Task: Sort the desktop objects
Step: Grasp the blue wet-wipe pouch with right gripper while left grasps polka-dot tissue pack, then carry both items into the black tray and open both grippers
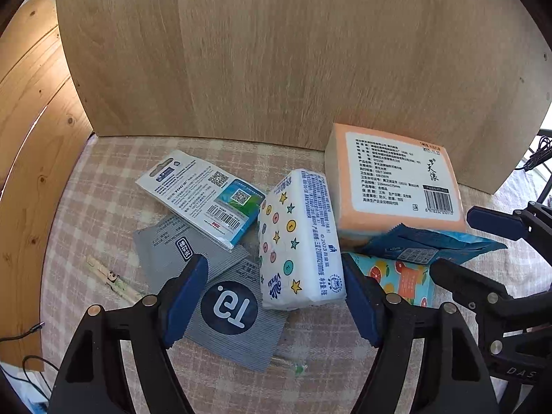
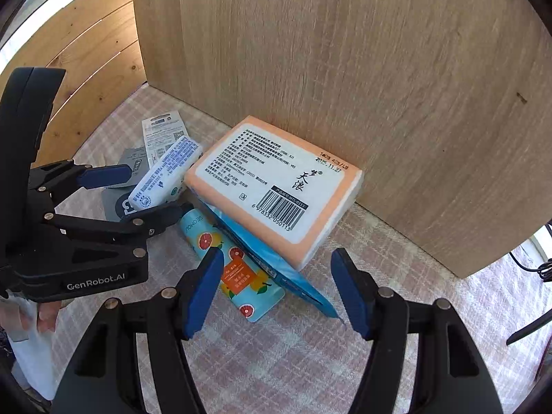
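**Both tongs poised over the pile, nothing gripped**

Table (image 1: 103, 179) covered in a pink-and-cream checked cloth; a pale wood panel (image 1: 276, 51) stands upright at the back.

Left tongs (image 1: 276, 296) angled steeply down, blue pads apart. The star-patterned Vinda tissue pack (image 1: 300, 241) lies in the gap between them, pads not pressing on it. Under its near left side, a grey striped sachet (image 1: 234, 317) with a dark round logo. Behind that, a white-and-blue carded package (image 1: 203, 193) with QR codes and barcode, resting partly on another grey sachet (image 1: 162, 245). A thin wrapped stick with a panda print (image 1: 114, 279) lies on the cloth, left.

Right tongs (image 2: 276, 289) also apart, empty, hovering above the near end of a blue foil packet (image 2: 276, 265) and a grapefruit-print wet-wipe pack (image 2: 234, 269). The orange-bordered tissue pack (image 2: 276, 186) rests tilted on top of both, its far edge just beside the panel.

The two tongs sit side by side, each visible in the other's view. A hand (image 2: 48, 314) shows below the left tool.
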